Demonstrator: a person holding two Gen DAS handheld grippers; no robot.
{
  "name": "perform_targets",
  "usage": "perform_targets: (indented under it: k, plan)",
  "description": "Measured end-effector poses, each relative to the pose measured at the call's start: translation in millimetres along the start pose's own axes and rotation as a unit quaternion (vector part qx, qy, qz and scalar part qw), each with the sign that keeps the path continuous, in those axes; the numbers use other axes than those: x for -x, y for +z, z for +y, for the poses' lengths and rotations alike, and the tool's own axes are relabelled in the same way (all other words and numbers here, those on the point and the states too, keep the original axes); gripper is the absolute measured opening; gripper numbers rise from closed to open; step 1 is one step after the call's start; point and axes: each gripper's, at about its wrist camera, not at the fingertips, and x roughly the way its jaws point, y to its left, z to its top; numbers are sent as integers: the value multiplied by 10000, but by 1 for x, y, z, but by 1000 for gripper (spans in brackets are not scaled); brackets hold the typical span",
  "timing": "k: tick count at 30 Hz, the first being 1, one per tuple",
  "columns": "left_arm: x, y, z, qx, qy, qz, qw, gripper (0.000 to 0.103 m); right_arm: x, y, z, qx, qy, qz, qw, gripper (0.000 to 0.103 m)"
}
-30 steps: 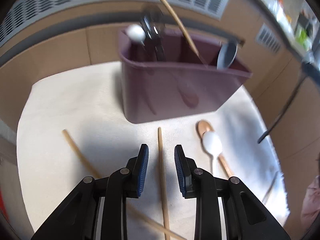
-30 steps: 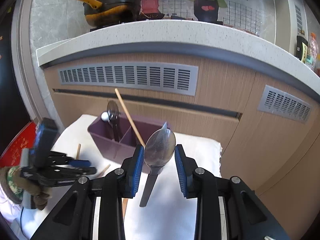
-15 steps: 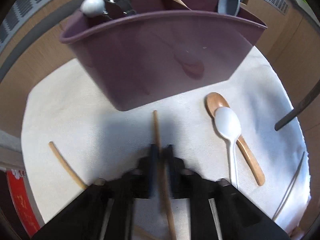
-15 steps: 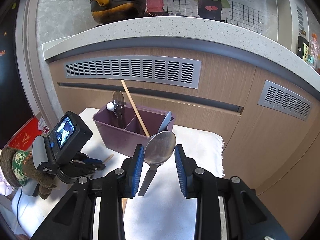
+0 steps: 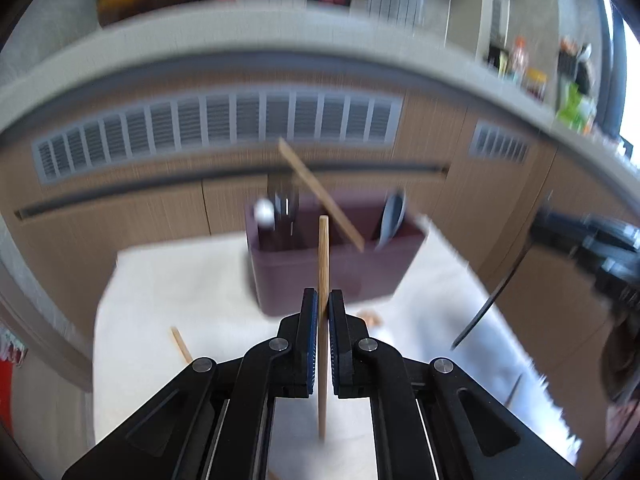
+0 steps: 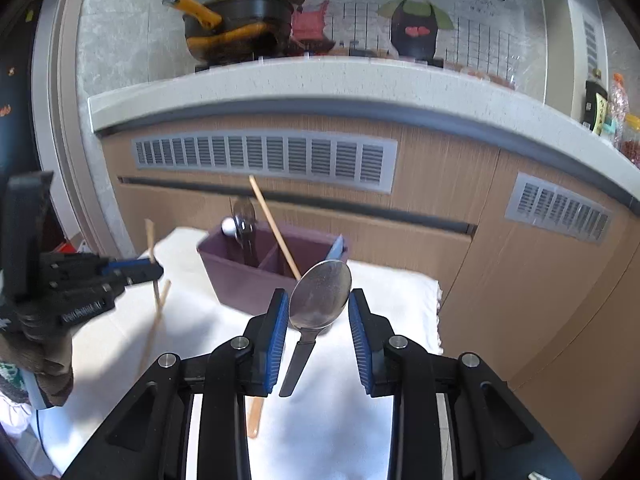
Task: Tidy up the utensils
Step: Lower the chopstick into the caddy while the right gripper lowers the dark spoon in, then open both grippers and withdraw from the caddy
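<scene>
1. A white cloth [image 6: 340,420] is spread over the table before wooden cabinets with grey vents, under a pale countertop.
2. A purple divided organizer [image 6: 240,276] is seen at mid-frame, holding a leaning chopstick [image 6: 274,226] and dark utensils.
3. A wooden chopstick [image 5: 323,280] is clamped upright in the left gripper [image 5: 323,300], its jaws fully closed on it.
4. A steel spoon [image 6: 318,300] is held between the jaws of the right gripper [image 6: 318,312].
5. The left view is blurred; the contents of the organizer are hard to make out.
</scene>
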Motion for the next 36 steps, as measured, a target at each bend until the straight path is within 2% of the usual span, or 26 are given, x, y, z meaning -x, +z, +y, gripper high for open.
perform_targets:
  k: [3, 6, 8, 11, 14, 18, 28, 36]
  plan:
    - [30, 32, 1, 69, -94, -582, 9982, 5, 17, 19, 5, 52, -88, -383, 9992, 27]
    - [65, 76, 2, 33, -87, -1281, 9917, 5, 34, 49, 9, 97, -193, -856, 9961, 27]
    - [79, 101, 0, 13, -94, -1587, 9873, 5, 43, 73, 10, 110, -214, -1167, 9929, 26]
    - [88, 129, -2, -9, -107, -1862, 9825, 5, 45, 106, 11, 170, -263, -1388, 9898, 26]
    - [82, 152, -2, -67, -19, -1968, 9804, 5, 31, 126, 10, 188, -329, -1372, 9898, 26]
    - [56, 158, 5, -69, 33, -1800, 9836, 5, 1, 129, 12, 200, -362, -1128, 9928, 26]
    - [-23, 122, 28, 146, 27, -984, 9950, 5, -101, 90, 13, 108, -183, -68, 9998, 24]
    - [-75, 95, 35, 260, -143, -253, 9992, 6, -144, 58, 15, 46, 6, 586, 9983, 23]
